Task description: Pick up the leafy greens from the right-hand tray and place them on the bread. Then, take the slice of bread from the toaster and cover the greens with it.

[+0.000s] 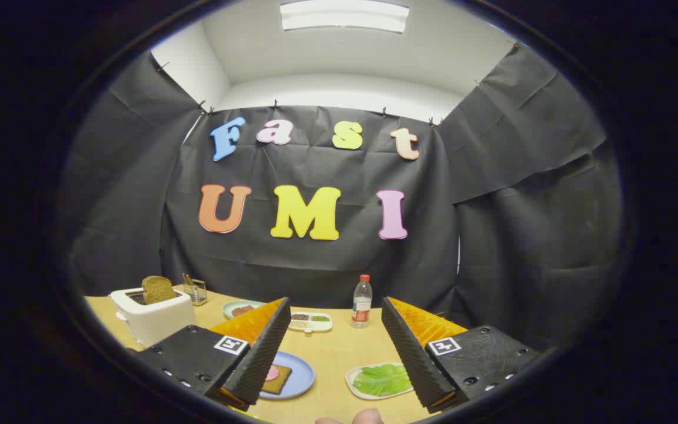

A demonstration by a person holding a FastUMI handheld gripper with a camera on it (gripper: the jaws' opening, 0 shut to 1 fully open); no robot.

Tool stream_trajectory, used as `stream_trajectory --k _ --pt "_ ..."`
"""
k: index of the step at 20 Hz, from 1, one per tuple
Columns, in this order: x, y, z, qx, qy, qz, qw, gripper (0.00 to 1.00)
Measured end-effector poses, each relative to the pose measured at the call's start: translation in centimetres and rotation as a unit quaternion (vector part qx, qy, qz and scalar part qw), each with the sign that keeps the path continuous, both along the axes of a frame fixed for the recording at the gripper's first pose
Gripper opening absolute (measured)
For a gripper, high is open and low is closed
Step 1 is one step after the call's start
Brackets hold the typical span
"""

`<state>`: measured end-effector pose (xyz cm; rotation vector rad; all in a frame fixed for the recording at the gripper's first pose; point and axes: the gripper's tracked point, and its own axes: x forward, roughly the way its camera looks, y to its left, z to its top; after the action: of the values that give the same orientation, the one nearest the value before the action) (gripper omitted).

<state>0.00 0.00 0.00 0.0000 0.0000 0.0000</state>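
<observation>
My gripper [336, 359] hangs above the wooden table [327, 353], open wide with nothing between its fingers. Leafy greens [381, 378] lie in a white tray [352, 381] just inside the right finger [412, 359]. A blue plate [301, 377] beside the left finger [259, 359] carries a slice of bread [278, 380] with a pink round piece [272, 373] on it, partly hidden by that finger. Farther left stands a white toaster [152, 315] with a brown bread slice [158, 289] sticking up from its slot.
Beyond the fingers sit a clear bottle with a red cap [362, 302], a small divided dish [311, 321] of seeds and a light plate [240, 308] with brownish food. A wire rack [195, 290] stands behind the toaster. A fingertip [368, 417] shows at the near table edge.
</observation>
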Motion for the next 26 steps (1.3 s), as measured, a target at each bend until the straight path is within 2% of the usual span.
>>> stream_trajectory --k 13,26 --pt "0.6 0.4 -0.4 0.003 0.012 0.007 1.0 0.95" --pt "1.6 -3.1 -2.5 0.008 0.043 0.001 0.999 0.95"
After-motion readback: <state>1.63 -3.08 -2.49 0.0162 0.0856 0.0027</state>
